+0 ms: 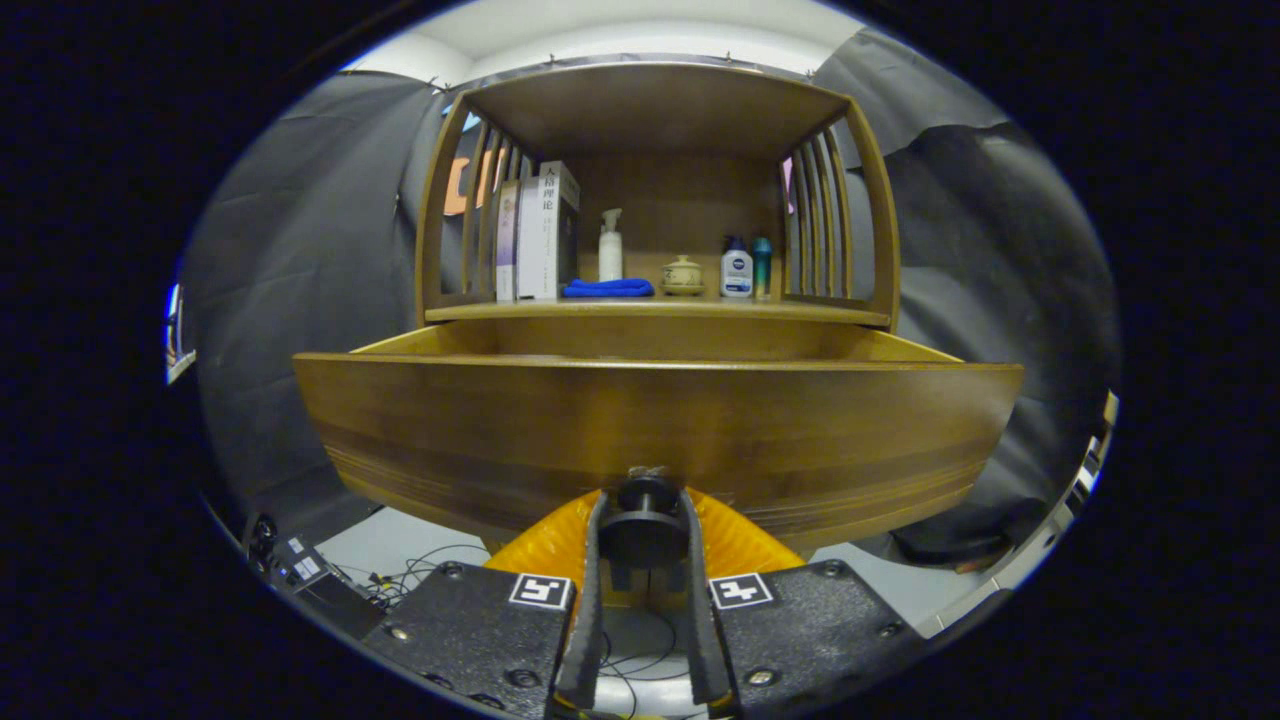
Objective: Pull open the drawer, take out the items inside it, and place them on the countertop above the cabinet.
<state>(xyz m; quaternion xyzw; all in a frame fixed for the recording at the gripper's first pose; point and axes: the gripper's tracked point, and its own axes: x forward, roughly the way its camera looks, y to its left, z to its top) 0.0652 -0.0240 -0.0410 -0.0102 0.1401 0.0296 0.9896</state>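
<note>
Your tongs (645,525): fingers closed on the round dark drawer knob (643,530), one each side. Just beyond, the wooden drawer (655,425) front, pulled out. Farther back, above, the countertop (655,311) carries books (540,235), pump bottle (610,246), blue cloth (608,288), small jar (682,275), two bottles (746,267).

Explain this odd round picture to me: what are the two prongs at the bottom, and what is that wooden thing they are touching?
The camera rides on a hand-held gripper, a two-fingered tool a person carries; the prongs are its fingers, seen from behind. They close on the dark round knob of a wooden drawer, which is pulled out; its inside is hidden from this angle. Above it is the cabinet's countertop, holding books, a folded blue cloth, a white pump bottle, a small lidded jar and two more bottles.
</note>
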